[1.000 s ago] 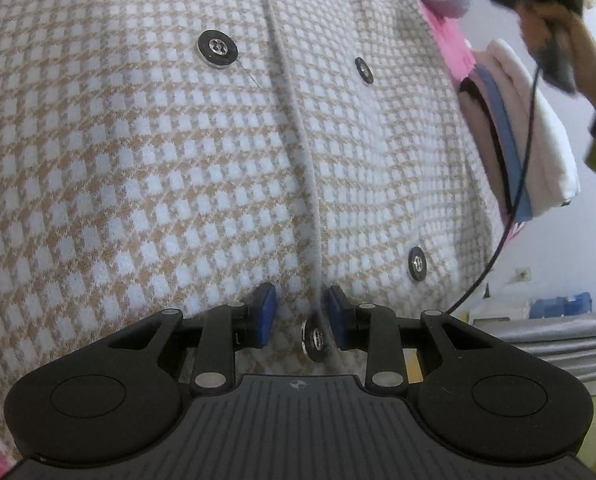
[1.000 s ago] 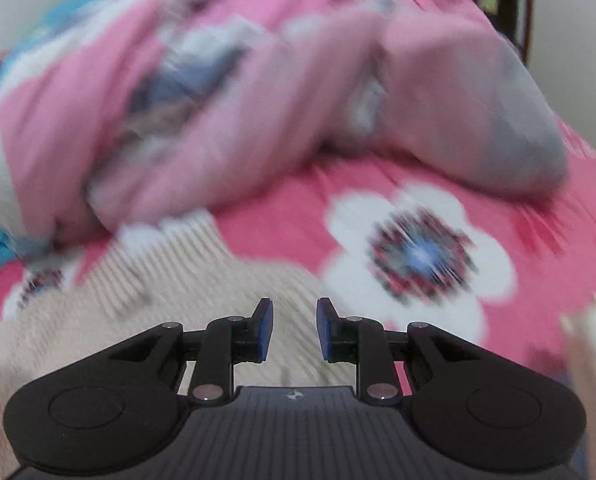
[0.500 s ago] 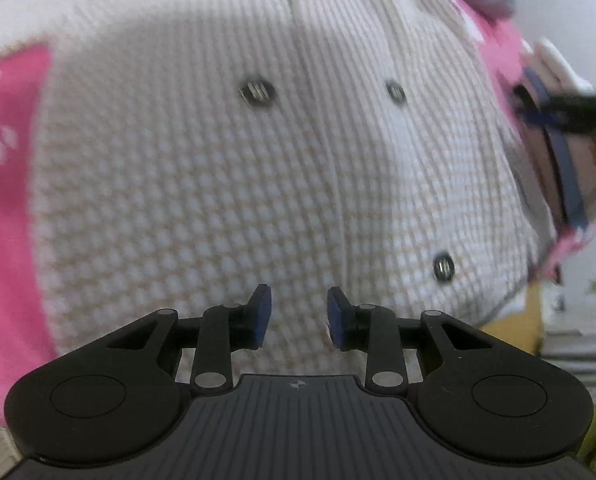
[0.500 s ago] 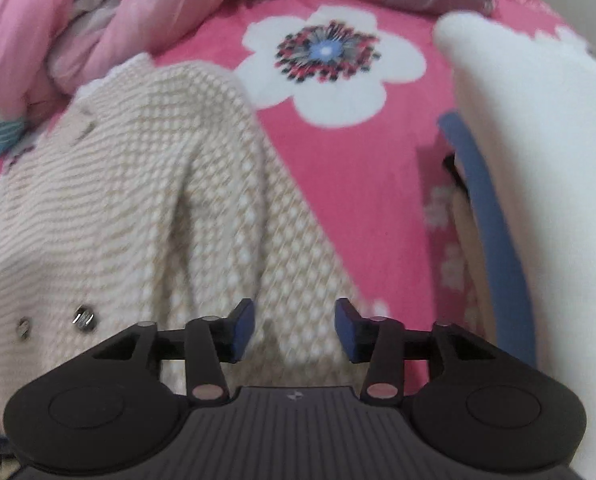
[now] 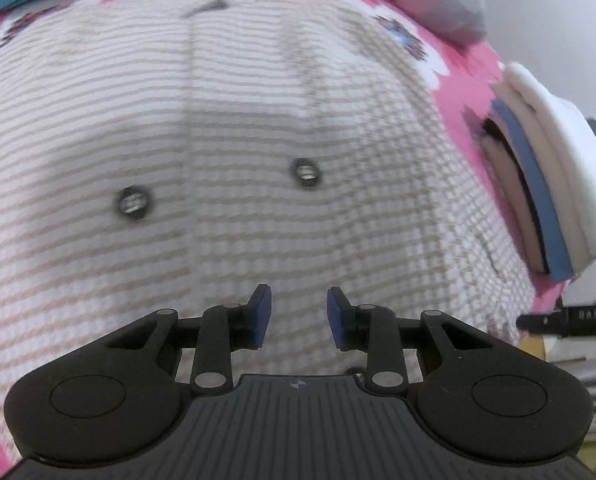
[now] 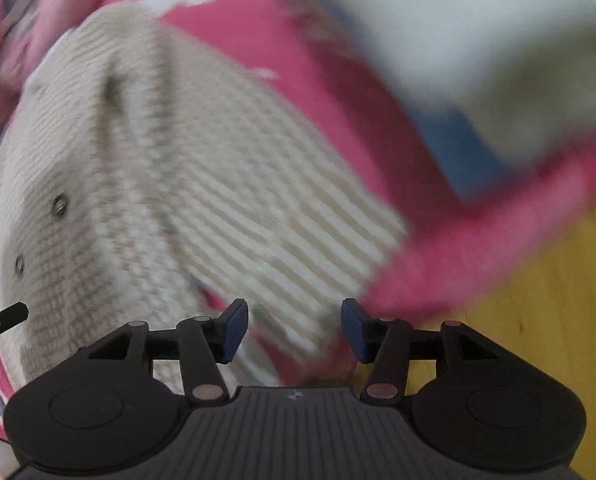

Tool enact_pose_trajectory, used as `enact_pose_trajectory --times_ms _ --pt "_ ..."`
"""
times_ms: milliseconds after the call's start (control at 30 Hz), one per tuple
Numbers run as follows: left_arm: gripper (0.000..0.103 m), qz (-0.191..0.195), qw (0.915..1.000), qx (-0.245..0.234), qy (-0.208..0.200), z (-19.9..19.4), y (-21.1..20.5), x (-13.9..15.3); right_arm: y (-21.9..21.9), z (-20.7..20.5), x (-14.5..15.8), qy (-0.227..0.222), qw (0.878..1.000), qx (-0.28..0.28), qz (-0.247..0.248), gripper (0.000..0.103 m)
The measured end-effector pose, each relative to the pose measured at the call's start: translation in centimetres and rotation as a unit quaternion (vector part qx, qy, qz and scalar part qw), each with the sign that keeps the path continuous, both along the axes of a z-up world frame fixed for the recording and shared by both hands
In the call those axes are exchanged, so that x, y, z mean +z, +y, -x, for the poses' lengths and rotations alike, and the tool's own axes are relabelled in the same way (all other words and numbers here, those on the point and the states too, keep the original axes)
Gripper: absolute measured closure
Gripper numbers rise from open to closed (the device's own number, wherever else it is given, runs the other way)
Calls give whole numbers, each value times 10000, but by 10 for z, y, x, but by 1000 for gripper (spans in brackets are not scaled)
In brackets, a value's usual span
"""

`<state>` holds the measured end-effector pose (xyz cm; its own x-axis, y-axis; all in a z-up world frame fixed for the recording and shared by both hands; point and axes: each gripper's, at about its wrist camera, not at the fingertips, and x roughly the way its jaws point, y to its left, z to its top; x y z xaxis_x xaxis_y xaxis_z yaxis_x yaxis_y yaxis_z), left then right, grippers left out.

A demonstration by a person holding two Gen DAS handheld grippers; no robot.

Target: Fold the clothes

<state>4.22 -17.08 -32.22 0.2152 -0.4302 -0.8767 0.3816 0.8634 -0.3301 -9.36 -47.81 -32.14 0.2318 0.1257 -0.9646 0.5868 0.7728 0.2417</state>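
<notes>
Hovering over the cardigan (image 6: pixel 202 208), my right gripper (image 6: pixel 294 330) is opening, nothing between its jaws. Its sleeve end lies just ahead. My left gripper (image 5: pixel 299 316) stands apart, empty.

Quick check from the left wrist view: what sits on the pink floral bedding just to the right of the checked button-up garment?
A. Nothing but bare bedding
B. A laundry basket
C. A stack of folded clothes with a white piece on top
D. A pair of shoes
C: the stack of folded clothes, white on top with a blue layer below, lies on the pink floral bedding right of the checked garment.
</notes>
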Motion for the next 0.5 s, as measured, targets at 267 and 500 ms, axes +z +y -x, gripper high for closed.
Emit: enact_pose_trajectory --times_ms 267,500 --pt "73 -180 9960 -844 -234 -2 -48 -14 -29 27 -21 -620 9866 -1494 213 49" --pt "73 -304 9908 -1291 -284 4 -65 -31 -25 22 -36 -945 9808 -1688 235 47"
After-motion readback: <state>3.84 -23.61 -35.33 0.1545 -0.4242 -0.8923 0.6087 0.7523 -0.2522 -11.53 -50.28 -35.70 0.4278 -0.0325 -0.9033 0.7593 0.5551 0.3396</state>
